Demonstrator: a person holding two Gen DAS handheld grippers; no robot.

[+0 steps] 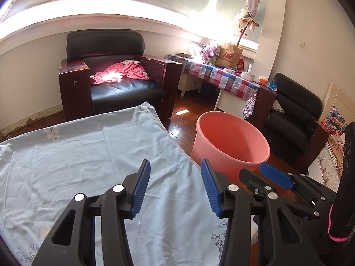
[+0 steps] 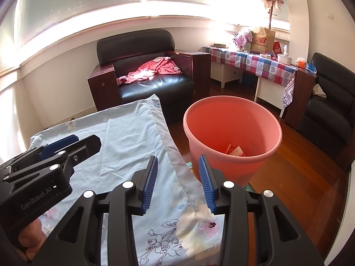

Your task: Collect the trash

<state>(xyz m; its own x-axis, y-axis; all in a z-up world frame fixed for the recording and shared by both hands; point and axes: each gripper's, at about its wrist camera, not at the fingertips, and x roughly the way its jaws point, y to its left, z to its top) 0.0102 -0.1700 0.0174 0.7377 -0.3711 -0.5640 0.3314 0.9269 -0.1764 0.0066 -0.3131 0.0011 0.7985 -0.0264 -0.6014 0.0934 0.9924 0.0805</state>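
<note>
Over the blue floral cloth (image 2: 124, 141), hovering: left gripper (image 1: 175, 188) and right gripper (image 2: 177, 181), both gaping, grasping nothing; trash (image 2: 235, 150) lying inside pink bin (image 2: 233, 166) at one o'clock, risking snagging fabric.

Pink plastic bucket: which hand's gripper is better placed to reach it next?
Right, probably: the right gripper sits at the edge of the light blue cloth, beside the pink plastic bucket; the left gripper is farther off.

The bare blue cloth (image 1: 88, 155) lies unobstructed; the pink bucket (image 2: 233, 133) stands open-mouthed beside it.
</note>
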